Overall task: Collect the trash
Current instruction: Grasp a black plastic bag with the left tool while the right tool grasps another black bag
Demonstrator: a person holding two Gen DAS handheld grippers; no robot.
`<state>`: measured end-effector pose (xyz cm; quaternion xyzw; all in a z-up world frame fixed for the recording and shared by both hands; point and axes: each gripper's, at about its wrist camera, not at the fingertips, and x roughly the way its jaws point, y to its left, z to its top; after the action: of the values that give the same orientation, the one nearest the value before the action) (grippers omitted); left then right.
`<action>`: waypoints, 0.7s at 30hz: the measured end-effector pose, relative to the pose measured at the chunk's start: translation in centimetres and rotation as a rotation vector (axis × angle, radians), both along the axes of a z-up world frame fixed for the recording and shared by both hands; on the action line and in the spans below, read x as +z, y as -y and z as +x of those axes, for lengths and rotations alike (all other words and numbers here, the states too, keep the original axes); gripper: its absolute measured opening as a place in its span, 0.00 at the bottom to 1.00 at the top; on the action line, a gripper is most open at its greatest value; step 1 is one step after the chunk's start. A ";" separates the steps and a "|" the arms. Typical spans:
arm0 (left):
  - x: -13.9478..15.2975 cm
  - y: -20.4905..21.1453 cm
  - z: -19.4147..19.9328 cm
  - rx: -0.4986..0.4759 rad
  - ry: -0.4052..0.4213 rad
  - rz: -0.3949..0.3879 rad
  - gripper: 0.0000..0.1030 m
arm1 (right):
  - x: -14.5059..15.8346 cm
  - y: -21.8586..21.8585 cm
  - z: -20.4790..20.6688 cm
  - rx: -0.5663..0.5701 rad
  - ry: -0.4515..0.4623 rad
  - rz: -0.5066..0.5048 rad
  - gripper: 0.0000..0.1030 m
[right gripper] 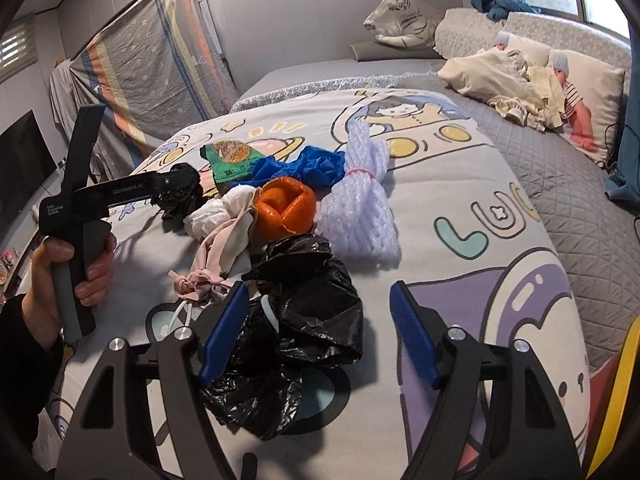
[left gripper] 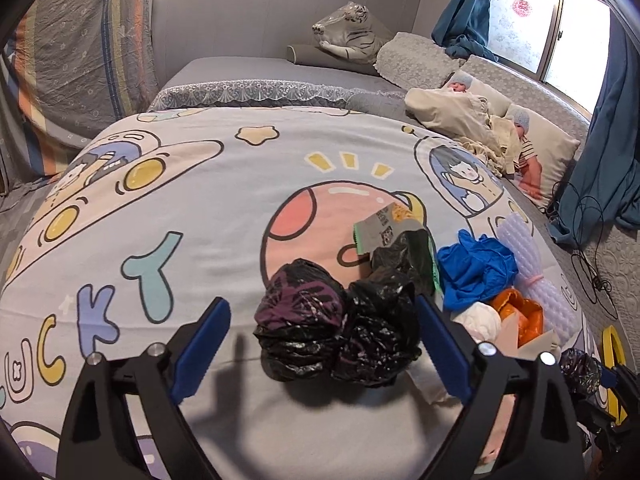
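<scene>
My left claw (left gripper: 324, 344) gapes wide around two black bag bundles (left gripper: 336, 328), lower centre, untouched; right claw (right gripper: 316, 332) open, crumpled black bag (right gripper: 304, 320) against its left pad, on bed (right gripper: 460, 200)

I see a pale bedspread (left gripper: 224, 200) with cartoon planets, stars and pastel letters. On it lie glossy black bags (left gripper: 340, 328), a blue glove (left gripper: 476, 268), orange peel (right gripper: 286, 210), white foam netting (right gripper: 360, 204), and a green wrapper (right gripper: 232, 160), perhaps snack packaging.
</scene>
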<state>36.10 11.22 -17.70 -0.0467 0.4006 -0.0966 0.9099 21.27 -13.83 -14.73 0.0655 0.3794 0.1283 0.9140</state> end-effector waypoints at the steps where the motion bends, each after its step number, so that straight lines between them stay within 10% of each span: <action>1: -0.1 0.1 0.0 -0.003 -0.002 -0.002 0.82 | -0.1 -0.1 0.1 0.008 -0.006 0.000 0.63; 21: -0.9 1.5 -0.2 -0.034 -0.012 0.025 0.59 | -0.6 -1.5 1.0 0.054 -0.053 -0.019 0.26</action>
<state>35.91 9.72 -18.58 -0.0290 0.4082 -0.1065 0.9062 22.25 -12.30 -15.29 0.0500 0.4065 0.1472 0.9003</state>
